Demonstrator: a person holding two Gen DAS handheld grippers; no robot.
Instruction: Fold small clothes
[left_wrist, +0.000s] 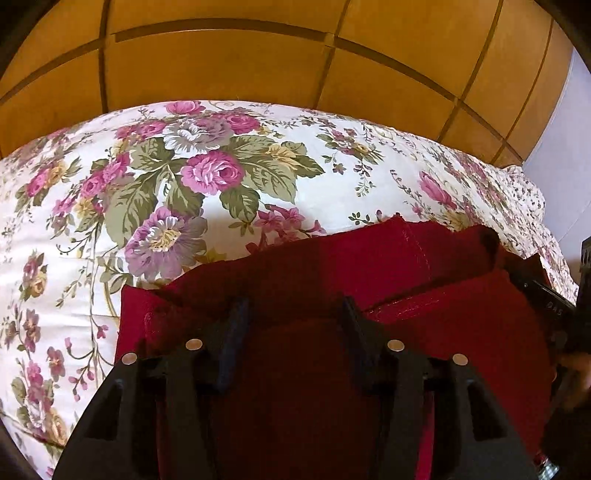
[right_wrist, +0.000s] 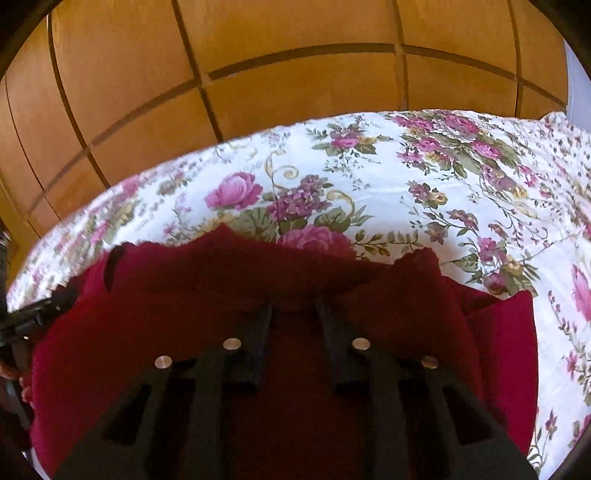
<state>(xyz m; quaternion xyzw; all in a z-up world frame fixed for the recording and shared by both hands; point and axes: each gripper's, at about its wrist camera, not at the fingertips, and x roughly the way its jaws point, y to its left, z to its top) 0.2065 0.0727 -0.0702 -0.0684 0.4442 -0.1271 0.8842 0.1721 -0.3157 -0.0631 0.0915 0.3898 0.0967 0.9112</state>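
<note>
A dark red knitted garment (left_wrist: 424, 266) lies on a floral bedspread (left_wrist: 184, 177) and fills the lower part of both views, also showing in the right wrist view (right_wrist: 424, 317). Its far edge is folded over in layers. My left gripper (left_wrist: 293, 310) hovers low over the garment with its fingers apart and nothing between them. My right gripper (right_wrist: 293, 314) is over the garment too, fingers apart by a narrower gap, tips near the folded far edge. The right gripper's body shows at the right edge of the left wrist view (left_wrist: 554, 306).
The floral bedspread (right_wrist: 424, 192) extends beyond the garment on all far sides. A wooden panelled wardrobe (left_wrist: 258, 62) stands behind the bed. A pale wall (left_wrist: 576, 147) shows at the far right.
</note>
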